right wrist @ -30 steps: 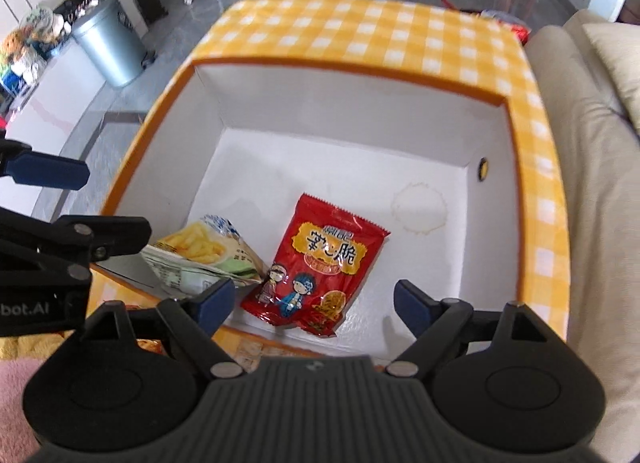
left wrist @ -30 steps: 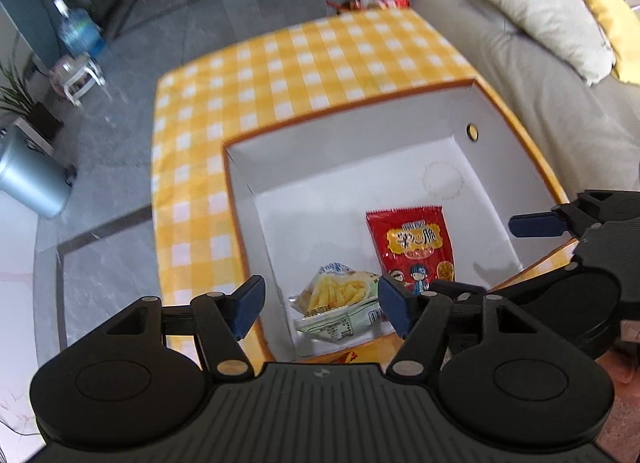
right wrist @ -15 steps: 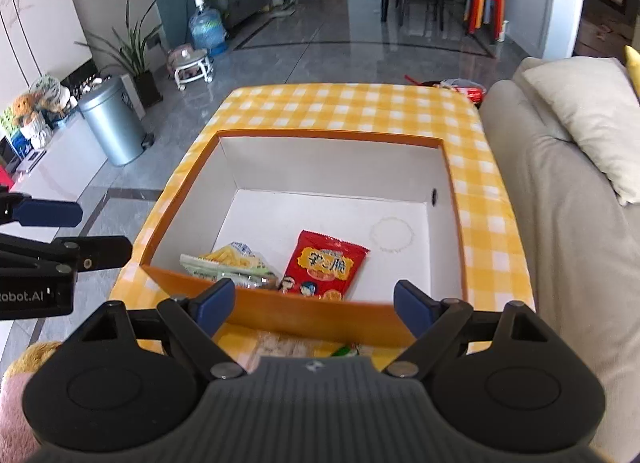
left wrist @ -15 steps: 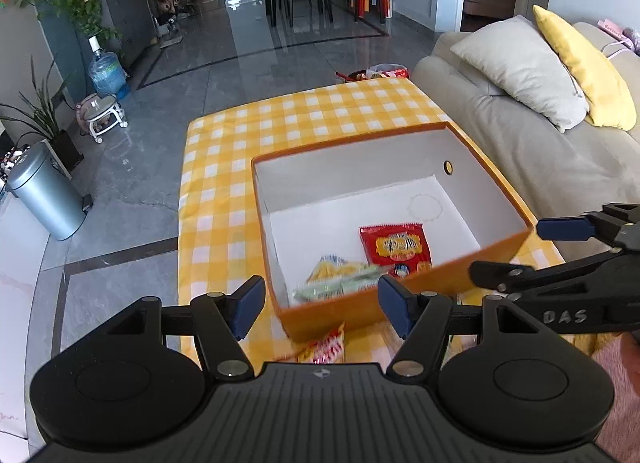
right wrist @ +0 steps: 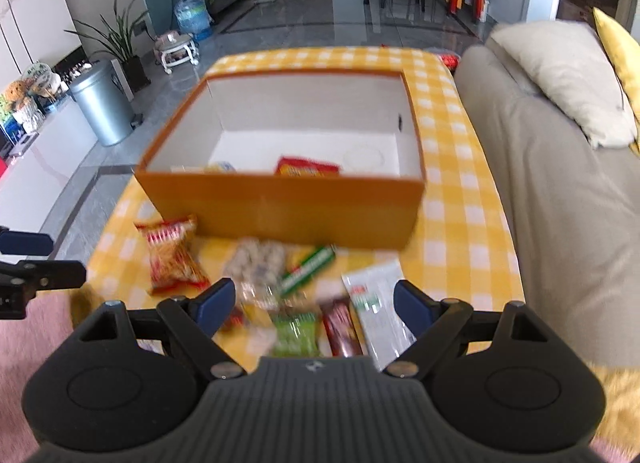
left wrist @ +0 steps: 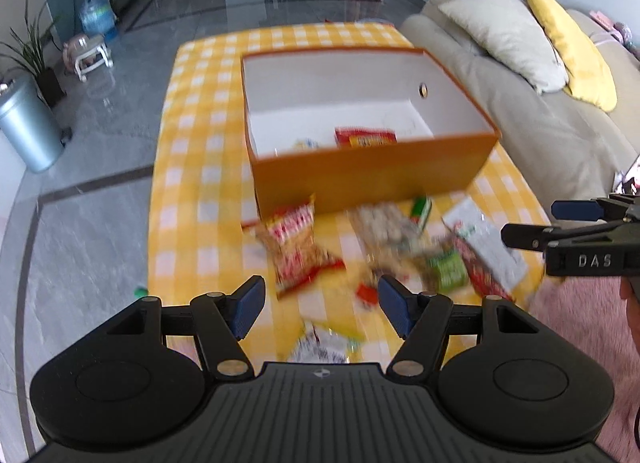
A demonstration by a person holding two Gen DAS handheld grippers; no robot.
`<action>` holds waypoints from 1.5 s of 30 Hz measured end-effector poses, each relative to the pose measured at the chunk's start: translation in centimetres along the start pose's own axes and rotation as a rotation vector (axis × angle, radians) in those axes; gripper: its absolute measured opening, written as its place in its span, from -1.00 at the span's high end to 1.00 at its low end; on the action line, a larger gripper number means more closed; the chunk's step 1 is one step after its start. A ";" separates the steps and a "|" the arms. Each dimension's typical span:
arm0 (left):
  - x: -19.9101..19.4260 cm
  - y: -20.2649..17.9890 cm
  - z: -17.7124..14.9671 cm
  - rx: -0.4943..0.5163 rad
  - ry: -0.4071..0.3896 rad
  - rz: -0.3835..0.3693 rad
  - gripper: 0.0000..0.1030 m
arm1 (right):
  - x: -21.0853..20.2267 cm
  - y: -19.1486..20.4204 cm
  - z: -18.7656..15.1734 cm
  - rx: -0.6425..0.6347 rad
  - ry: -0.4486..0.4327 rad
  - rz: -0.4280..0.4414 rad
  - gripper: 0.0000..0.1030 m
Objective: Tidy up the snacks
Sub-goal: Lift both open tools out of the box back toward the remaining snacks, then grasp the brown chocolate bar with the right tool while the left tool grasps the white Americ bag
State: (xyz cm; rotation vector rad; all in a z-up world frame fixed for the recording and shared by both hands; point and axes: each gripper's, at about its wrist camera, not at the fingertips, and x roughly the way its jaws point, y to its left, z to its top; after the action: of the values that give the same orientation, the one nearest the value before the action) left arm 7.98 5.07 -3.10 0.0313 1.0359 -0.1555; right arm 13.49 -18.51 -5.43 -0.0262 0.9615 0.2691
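**Both hand-held grippers open and empty above the loose snacks**

The left hand-held gripper (left wrist: 320, 305) has its jaws spread wide and holds nothing. The right hand-held gripper (right wrist: 312, 305) is also wide open and empty. Both hang over the near part of the surface (left wrist: 192, 167), which has a yellow and white checked cloth.

Under them lie the loose snacks, blurred in both views: a red and white packet (right wrist: 170, 257) on the left, a clear bag of pale pieces (right wrist: 258, 261) beside it, a green stick pack (right wrist: 308, 271), a green packet (right wrist: 296, 333), a dark red bar (right wrist: 342, 327) and a white pouch (right wrist: 378, 307) on the right.

Farther away stands the orange box (right wrist: 288, 209), open at the top and white inside. In it lie a red snack bag (right wrist: 308, 167) and a yellowish packet (right wrist: 220, 166), both partly hidden by the near wall. A beige sofa (right wrist: 560, 199) is to the right of the surface.
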 end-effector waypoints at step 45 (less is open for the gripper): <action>13.0 -2.7 -4.1 0.186 0.392 0.088 -0.52 | 10.0 -3.3 -5.2 -0.140 0.163 0.043 0.20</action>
State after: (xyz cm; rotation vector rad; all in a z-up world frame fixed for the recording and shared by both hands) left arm 10.52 1.32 -16.21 0.2852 1.4056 -0.1694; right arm 15.54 -20.26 -16.86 -0.1580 1.1045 0.3787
